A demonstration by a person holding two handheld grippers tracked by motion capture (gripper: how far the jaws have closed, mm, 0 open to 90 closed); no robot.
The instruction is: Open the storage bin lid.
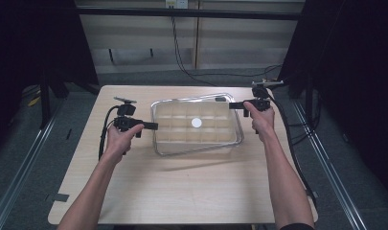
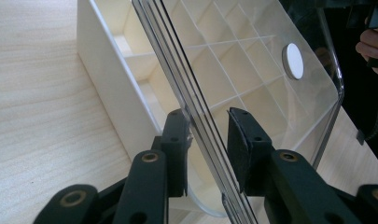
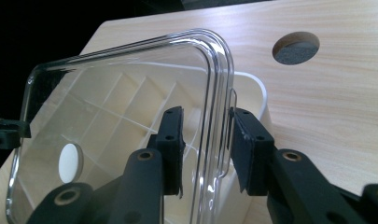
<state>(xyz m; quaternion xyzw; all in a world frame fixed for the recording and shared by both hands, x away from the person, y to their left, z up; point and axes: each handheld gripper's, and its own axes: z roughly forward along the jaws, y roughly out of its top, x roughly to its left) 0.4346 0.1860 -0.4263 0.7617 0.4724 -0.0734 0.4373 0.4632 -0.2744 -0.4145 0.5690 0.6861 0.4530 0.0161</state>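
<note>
The left gripper [image 1: 152,126] and right gripper [image 1: 232,105] each straddle an opposite edge of the clear lid [image 1: 197,123] — jaws set either side of the rim with gaps visible, not clamped. The wooden table [image 1: 182,187] carries the white compartment box [image 2: 113,88] at its middle; the lid sits over the box, tilted. A white round disc [image 1: 197,123] marks the lid's centre.

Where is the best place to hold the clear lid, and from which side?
Grip the clear lid by its thin raised rim at the two opposite short ends, coming in sideways. The flat panel offers no hold, and both tongs already straddle that edge.
</note>
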